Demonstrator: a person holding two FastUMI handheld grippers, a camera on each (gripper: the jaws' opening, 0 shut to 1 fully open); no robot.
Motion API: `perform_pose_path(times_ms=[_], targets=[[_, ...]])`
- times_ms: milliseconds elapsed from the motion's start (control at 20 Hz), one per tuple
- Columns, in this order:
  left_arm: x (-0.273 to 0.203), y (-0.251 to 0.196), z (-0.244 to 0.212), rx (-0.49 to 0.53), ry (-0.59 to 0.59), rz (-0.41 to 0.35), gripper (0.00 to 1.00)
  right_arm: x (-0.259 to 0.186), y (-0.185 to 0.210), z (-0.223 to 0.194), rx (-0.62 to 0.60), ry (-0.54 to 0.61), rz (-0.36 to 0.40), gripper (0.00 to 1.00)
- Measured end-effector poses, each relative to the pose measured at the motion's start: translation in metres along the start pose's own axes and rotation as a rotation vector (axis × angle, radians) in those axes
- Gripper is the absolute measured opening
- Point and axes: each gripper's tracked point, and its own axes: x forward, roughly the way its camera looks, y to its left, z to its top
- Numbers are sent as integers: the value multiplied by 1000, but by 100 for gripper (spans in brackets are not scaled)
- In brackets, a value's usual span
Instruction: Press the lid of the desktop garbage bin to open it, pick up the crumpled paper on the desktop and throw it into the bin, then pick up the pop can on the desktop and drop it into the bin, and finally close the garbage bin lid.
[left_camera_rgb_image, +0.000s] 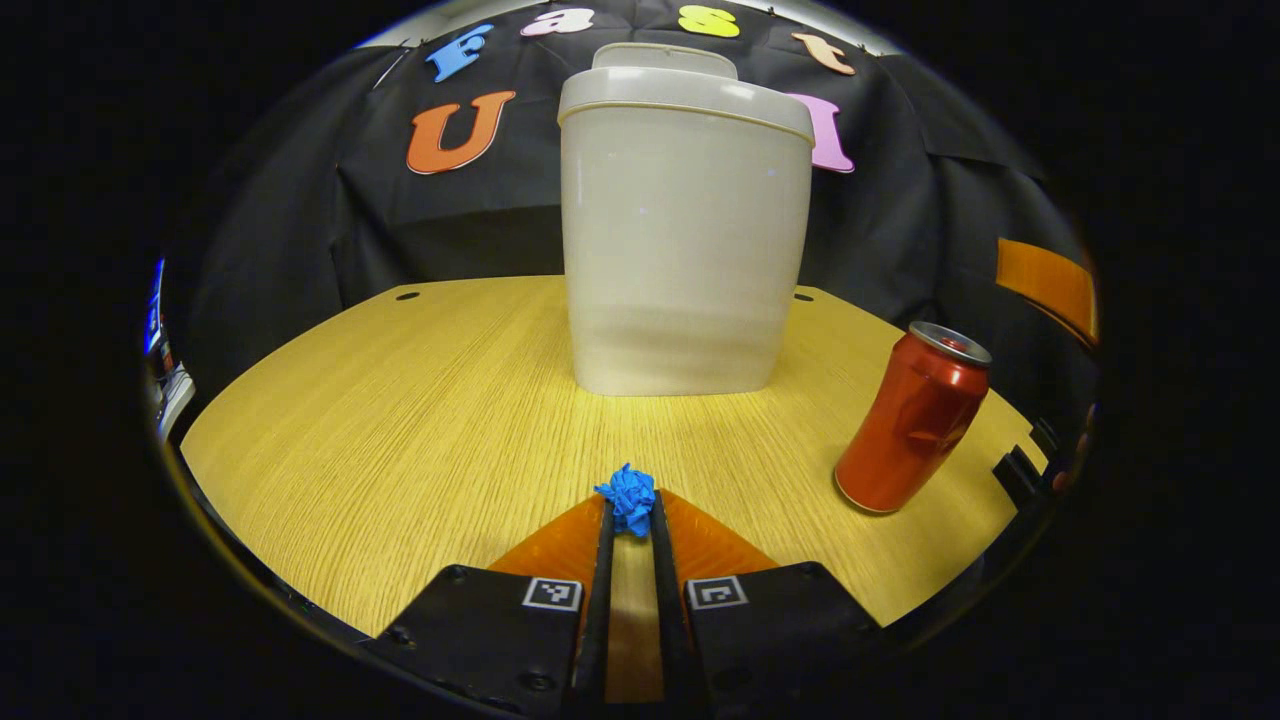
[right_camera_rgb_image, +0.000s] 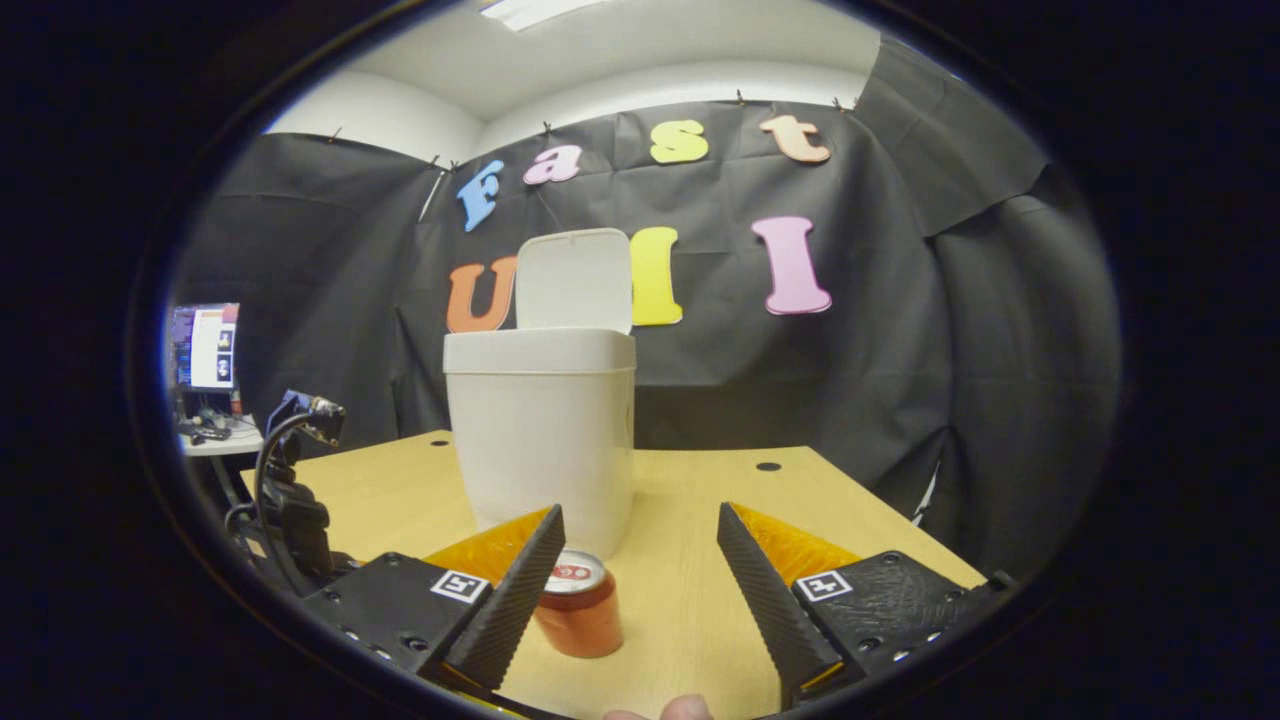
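Note:
The white garbage bin (left_camera_rgb_image: 685, 230) stands at the back middle of the wooden desktop (left_camera_rgb_image: 400, 400) with its lid (right_camera_rgb_image: 575, 280) flipped up. In the left gripper view my left gripper (left_camera_rgb_image: 630, 512) is shut on a small blue crumpled paper (left_camera_rgb_image: 627, 495), low over the desktop in front of the bin. A red pop can (left_camera_rgb_image: 915, 420) stands upright to the right of it. In the right gripper view my right gripper (right_camera_rgb_image: 640, 530) is open and raised over the desktop, with the pop can (right_camera_rgb_image: 577, 605) below, close by the left finger (right_camera_rgb_image: 515, 590), and the bin (right_camera_rgb_image: 540, 440) beyond.
The desktop's edges curve close around. Small holes (right_camera_rgb_image: 768, 466) mark its far side. The other gripper (right_camera_rgb_image: 290, 500) and its cable sit at the desktop's left edge in the right gripper view. A monitor (right_camera_rgb_image: 205, 350) stands on a side table at the left.

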Motion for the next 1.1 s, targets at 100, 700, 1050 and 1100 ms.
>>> perform_pose_path(times_ms=[100,700,1050,1100], targets=[[-3,-2,8,-13,-18,-14,24,1,10,-6,-6,22,16,95],[-32,5,104,0,-249,-30,24,16,35,-68,-15,197,5,95],[-42,8,138,-6,-317,-42,24,24,42,-114,36,330,16,96],[-44,9,142,1,-329,-38,24,25,42,-118,35,344,12,95]])
